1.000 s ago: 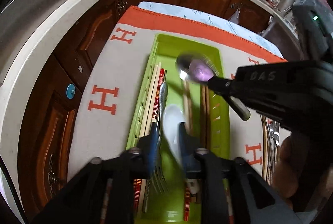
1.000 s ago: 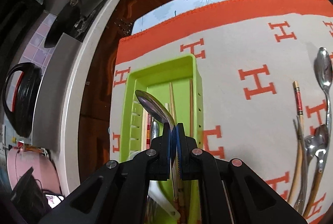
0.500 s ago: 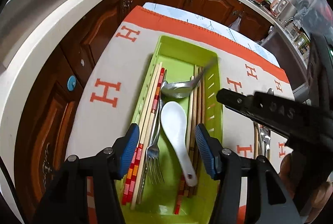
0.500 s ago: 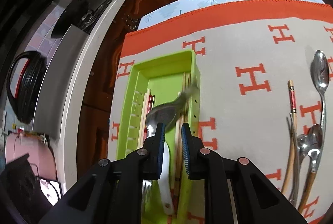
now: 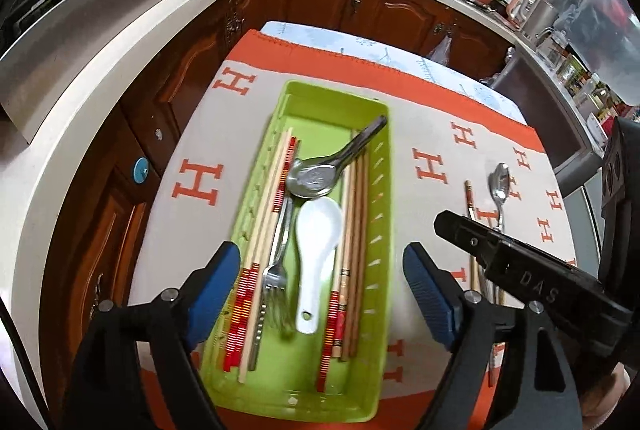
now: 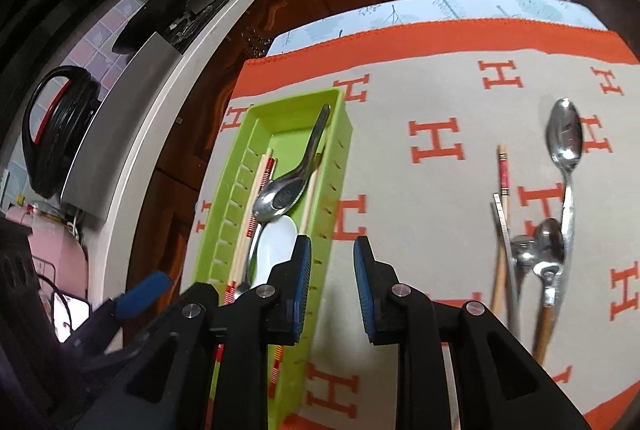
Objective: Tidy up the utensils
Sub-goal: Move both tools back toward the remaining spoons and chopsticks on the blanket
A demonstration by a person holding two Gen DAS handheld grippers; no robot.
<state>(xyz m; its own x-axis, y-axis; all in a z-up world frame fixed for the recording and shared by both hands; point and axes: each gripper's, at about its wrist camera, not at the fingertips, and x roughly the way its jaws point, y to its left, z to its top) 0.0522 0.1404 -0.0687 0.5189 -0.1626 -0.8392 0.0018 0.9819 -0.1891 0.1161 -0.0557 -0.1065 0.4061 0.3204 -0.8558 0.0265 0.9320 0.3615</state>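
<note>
Left gripper above near end of green tray, jaws just opening, now spread wide, holding nothing. In tray: chopsticks, fork, white ceramic spoon, metal spoon lying across tray, handle up against its right wall. Right gripper beside tray, over orange-lettered cloth, jaws just parting, narrow gap, empty. Further right, loose spoons and chopsticks on cloth.

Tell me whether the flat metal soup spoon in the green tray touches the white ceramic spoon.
Touching. In the left wrist view, the metal soup spoon's bowl overlaps and rests on the upper rim of the white ceramic spoon in the green tray, no gap showing.
</note>
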